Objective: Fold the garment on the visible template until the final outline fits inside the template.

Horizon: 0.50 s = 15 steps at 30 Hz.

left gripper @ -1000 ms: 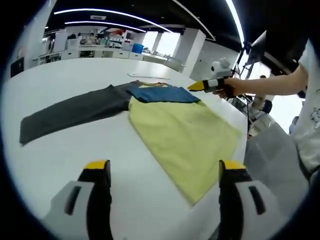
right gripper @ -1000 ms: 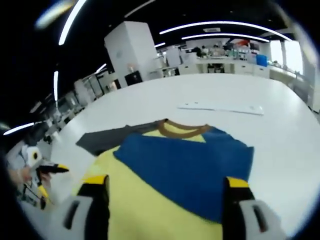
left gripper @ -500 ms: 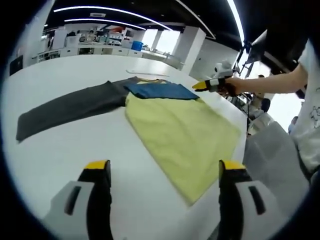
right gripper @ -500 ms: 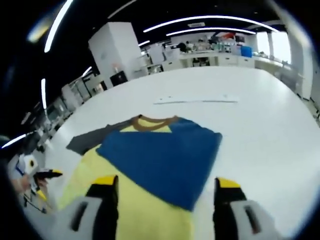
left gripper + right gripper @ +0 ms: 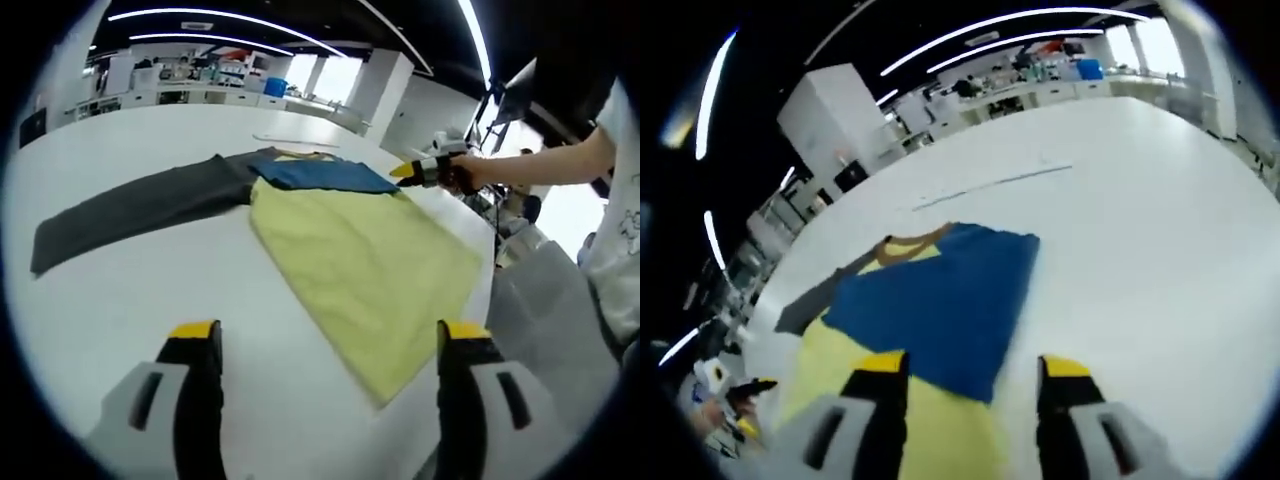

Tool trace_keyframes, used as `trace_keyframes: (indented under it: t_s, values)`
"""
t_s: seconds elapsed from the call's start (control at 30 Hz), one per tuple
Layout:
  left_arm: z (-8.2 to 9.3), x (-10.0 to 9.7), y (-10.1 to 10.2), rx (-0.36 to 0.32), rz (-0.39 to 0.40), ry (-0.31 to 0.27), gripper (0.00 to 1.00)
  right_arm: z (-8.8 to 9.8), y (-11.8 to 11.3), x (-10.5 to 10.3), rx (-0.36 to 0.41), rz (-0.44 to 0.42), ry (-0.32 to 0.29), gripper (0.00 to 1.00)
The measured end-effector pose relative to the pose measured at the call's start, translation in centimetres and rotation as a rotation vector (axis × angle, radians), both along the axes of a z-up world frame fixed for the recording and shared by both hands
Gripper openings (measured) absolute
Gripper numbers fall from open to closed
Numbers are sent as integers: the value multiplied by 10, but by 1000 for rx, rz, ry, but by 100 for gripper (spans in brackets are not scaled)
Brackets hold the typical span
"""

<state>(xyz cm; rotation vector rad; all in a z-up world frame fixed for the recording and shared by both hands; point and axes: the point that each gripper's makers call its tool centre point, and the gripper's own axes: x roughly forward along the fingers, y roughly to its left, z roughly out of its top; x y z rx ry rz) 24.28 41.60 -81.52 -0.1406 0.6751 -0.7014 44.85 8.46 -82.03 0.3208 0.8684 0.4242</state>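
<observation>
A broad white table (image 5: 120, 280) stood in an open-plan room. Long ceiling light strips (image 5: 980, 40) glowed overhead, a white pillar (image 5: 830, 120) beyond it.

In the right gripper view, the yellow part of the garment (image 5: 825, 355) runs down behind the right tongs (image 5: 970, 375), so its lower end is hidden. The whole lower left of that frame is blurry, and the left tongs (image 5: 745, 388) there are just a small smear of yellow and black. The thin pale strip (image 5: 990, 185) on the surface (image 5: 1140, 230) is too small to tell what it is. In the left gripper view, the near corner of the yellow cloth goes over the surface edge at lower right. The person's arm (image 5: 545, 165) is cut off at the right edge. The far shelves (image 5: 190, 85) at the upper left are too small to make out.
</observation>
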Motion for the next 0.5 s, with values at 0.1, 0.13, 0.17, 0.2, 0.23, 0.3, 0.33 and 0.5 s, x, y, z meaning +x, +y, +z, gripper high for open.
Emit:
trace_keyframes:
  t_s: [0.1,0.13,0.17,0.2,0.23,0.3,0.33,0.5]
  values:
    - [0,1,1,-2,8,0,86,-3,-1,-2,19,-6,22,38]
    - [-1,1,1,-1,9,2,86,-3,-1,-3,15,-21,23,35]
    - [-1,1,1,1,9,4,85,-4,-2,-2,17,-35,25,33]
    - [-2,1,0,3,8,4,85,-4,-1,-1,35,-46,28,31]
    - [-2,0,0,3,8,5,85,-6,1,0,77,-65,51,28]
    - [-2,0,0,3,8,9,86,-7,-1,5,94,-89,53,24]
    - [-3,-1,0,2,9,11,86,-9,-1,7,99,-91,53,22]
    - [-2,0,-1,3,12,12,85,-13,-5,11,119,-125,69,9]
